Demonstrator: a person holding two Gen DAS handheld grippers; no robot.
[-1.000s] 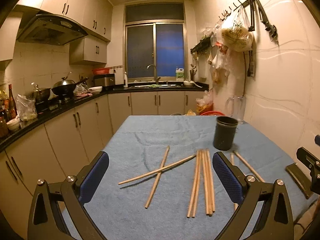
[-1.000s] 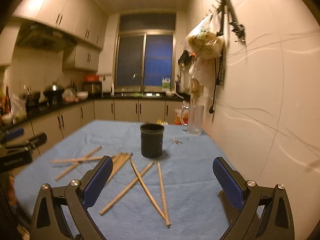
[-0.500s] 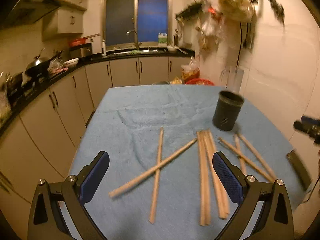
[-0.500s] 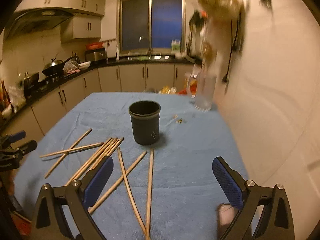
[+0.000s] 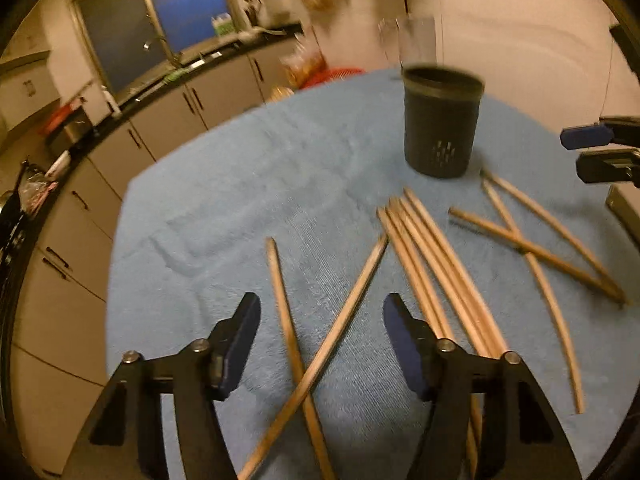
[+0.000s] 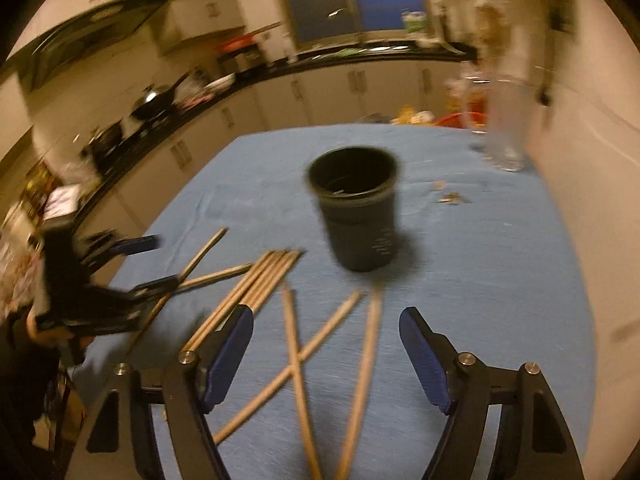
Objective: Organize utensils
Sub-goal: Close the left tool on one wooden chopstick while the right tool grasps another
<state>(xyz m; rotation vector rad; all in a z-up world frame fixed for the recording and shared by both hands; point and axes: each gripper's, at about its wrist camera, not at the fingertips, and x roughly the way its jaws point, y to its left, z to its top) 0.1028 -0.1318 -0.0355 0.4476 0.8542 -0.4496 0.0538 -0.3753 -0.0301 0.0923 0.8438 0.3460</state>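
Left gripper (image 5: 322, 340) wide open over two crossed chopsticks (image 5: 304, 344), right gripper (image 6: 326, 350) open too — nothing held, dark cup (image 6: 358, 214) upright on blue cloth (image 6: 480, 280)

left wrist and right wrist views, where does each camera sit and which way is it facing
Left wrist view: sits on the left hand-held gripper, looking forward and down over two crossed chopsticks toward the black utensil holder; its own open blue-padded fingers show, with the other gripper at the right edge.
Right wrist view: sits on the right hand-held gripper, facing the holder over three fanned chopsticks; its own open fingers show, and the left gripper at the left edge.
Shared: the blue cloth, the holder, the bundle of chopsticks.
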